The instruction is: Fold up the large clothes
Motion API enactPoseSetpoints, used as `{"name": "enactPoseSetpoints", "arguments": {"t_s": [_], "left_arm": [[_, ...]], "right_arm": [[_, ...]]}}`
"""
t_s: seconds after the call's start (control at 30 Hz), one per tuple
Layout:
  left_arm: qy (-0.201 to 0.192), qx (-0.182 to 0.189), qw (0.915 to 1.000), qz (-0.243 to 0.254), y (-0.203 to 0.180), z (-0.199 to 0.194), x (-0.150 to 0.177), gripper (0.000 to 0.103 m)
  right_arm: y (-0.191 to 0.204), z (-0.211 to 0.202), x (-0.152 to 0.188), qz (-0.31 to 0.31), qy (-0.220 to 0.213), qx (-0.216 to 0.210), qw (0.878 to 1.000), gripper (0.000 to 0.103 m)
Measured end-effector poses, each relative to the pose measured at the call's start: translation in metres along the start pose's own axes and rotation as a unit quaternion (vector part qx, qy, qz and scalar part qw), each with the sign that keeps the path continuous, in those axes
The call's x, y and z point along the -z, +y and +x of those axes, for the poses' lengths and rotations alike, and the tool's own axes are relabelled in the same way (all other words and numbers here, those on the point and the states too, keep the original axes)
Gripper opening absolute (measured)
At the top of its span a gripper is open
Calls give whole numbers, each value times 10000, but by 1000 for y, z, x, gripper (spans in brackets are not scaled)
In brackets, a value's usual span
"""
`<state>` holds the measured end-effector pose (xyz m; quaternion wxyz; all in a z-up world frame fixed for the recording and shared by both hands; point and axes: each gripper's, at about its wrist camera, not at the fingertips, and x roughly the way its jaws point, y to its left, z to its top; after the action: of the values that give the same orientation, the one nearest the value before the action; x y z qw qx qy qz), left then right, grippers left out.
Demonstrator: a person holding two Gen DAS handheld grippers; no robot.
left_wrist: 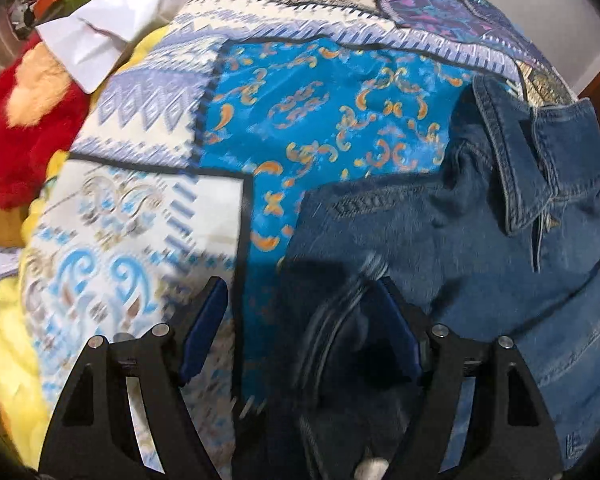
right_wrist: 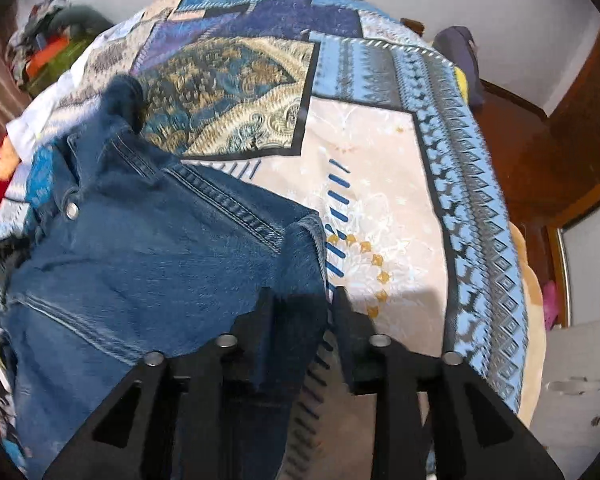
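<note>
A blue denim jacket [left_wrist: 480,240] lies on a patterned bedspread [left_wrist: 320,112], its collar [left_wrist: 540,160] toward the far right. My left gripper [left_wrist: 300,312] is open; a dark denim fold bulges between its jaws against the right blue pad [left_wrist: 400,336]. In the right wrist view the jacket [right_wrist: 140,248] fills the left half, with a metal snap [right_wrist: 72,211] showing. My right gripper [right_wrist: 300,308] has its jaws close together on the jacket's edge [right_wrist: 306,256].
A red and orange plush [left_wrist: 28,120] and white cloth [left_wrist: 112,32] lie at the bed's far left. A pile of clothes [right_wrist: 48,52] sits beyond. Wooden furniture [right_wrist: 540,140] stands to the right of the bedspread [right_wrist: 380,160].
</note>
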<state>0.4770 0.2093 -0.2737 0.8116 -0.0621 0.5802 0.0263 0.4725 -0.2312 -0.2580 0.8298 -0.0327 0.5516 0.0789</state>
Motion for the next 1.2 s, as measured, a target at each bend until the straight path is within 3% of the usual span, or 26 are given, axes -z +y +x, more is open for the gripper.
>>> {"name": "enactPoseSetpoints", "arguments": {"t_s": [0.17,0.23,0.3,0.33,0.37,0.43,0.7,0.87,1.03,1.17,1.2], "left_arm": [[-158,-194,9993,272,-17,13,-10,73],[-257,-260,9982,469,-27,17,-11,43],[-398,-511,9965,530,-38,16,-10,35],[-485,-678,9949,566,-39,15,-10,12],[-614,-1028,9909,621,-40,11,-9,12],[-756,-976,9911,488,-32,4,-8,12],[-788,-1178,9899,-52,23,-11,-5,13],[-765,-1245,9891,-187,36,-13,0,15],[-805,-1292,9883,67,29,-26,1,20],[-1154,-1089,9873,38,23,-69,10,23],[-1258,-972,9873,33,22,-83,14,30]], "right_arm": [[5,3,-5,-237,-29,111,9997,31],[8,5,-9,-260,-149,106,9995,31],[11,9,-13,-224,-231,117,9994,31],[13,10,-15,-228,-283,138,9992,30],[16,12,-18,-291,-330,145,9989,29],[23,14,-23,-449,-355,269,9980,21],[48,34,-70,-728,-423,167,9963,20],[70,33,-97,-776,-793,327,9933,20],[68,-25,-104,-580,-1688,957,9793,20],[59,-82,-88,-653,-1843,389,9799,21],[59,-97,-79,-700,-1804,199,9809,21]]}}
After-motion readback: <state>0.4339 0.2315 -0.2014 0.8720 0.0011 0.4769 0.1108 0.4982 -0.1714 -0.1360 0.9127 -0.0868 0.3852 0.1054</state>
